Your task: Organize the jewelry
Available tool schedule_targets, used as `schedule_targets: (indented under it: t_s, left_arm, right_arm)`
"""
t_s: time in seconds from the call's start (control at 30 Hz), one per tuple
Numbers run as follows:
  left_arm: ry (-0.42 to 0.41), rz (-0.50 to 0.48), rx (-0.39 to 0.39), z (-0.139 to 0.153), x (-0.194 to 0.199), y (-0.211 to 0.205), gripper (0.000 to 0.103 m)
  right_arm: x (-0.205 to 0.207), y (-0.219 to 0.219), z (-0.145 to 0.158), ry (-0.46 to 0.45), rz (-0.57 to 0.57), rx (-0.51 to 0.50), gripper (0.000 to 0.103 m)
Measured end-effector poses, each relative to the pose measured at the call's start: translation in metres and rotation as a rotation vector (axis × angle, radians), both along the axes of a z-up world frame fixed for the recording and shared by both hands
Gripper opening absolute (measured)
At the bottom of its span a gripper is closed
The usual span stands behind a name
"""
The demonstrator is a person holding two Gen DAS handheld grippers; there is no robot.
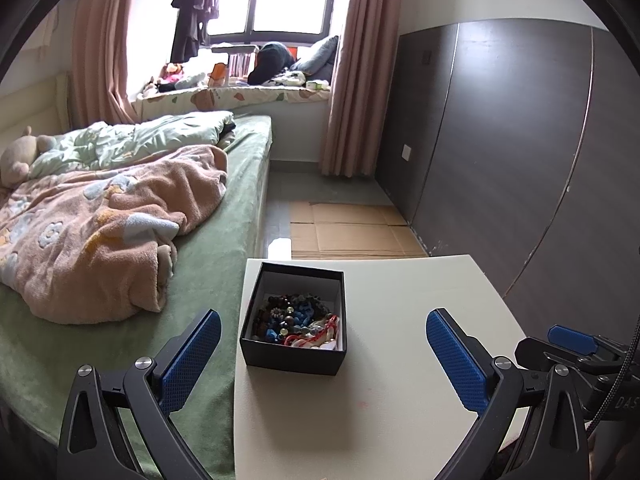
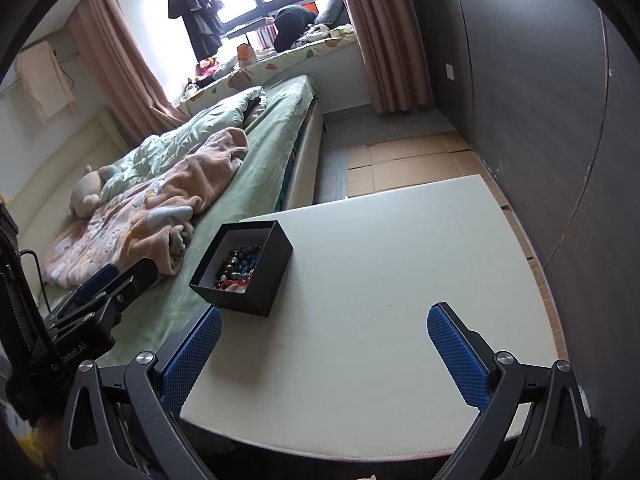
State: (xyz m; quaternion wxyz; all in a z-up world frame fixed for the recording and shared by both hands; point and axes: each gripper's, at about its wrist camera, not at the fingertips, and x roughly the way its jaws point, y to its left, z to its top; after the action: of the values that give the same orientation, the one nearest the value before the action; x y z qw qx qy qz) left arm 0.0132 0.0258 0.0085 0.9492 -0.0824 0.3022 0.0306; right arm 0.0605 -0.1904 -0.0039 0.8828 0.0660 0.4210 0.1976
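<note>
A black open box (image 1: 294, 356) stands at the left side of a cream table (image 1: 392, 380). Inside lies a tangle of jewelry (image 1: 298, 322): dark and blue beads, a red cord, white pieces. My left gripper (image 1: 324, 334) is open, hovering just in front of the box, with nothing between its blue pads. In the right wrist view the box (image 2: 264, 276) sits ahead and to the left, the jewelry (image 2: 238, 268) visible inside. My right gripper (image 2: 324, 332) is open above the table (image 2: 400, 272), empty. The left gripper (image 2: 108, 280) shows at the left edge there.
A bed (image 1: 208, 264) with green sheet and a pink blanket (image 1: 104, 224) touches the table's left side. Dark wardrobe doors (image 1: 520, 152) stand to the right. Flattened cardboard (image 1: 348, 232) covers the floor beyond the table. A cluttered window seat (image 1: 240, 84) lies at the back.
</note>
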Motion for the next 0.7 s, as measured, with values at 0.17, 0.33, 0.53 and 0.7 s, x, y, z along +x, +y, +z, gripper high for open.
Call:
schedule_targets:
  t_s: [0.17,0.33,0.53,0.7]
  left_arm:
    - [0.004,-0.006,0.001,-0.0004,-0.0014,-0.0035,0.103]
    - [0.007,-0.006,-0.001,-0.0009,-0.0026,-0.0042,0.103]
    - [0.01,-0.01,-0.006,-0.001,-0.0026,-0.0041,0.103]
    - [0.016,-0.017,-0.001,-0.0025,-0.0012,-0.005,0.102]
  right_arm:
    - [-0.0016,-0.0007,-0.0022,0.005,-0.006,0.001,0.103]
    - [-0.0019,-0.001,-0.0028,0.007,-0.006,0.001,0.103]
    - [-0.0029,-0.0006,-0.006,0.013,-0.007,-0.017,0.103]
    - [-0.0017,-0.0034,-0.006,0.017,-0.018,-0.012,0.103]
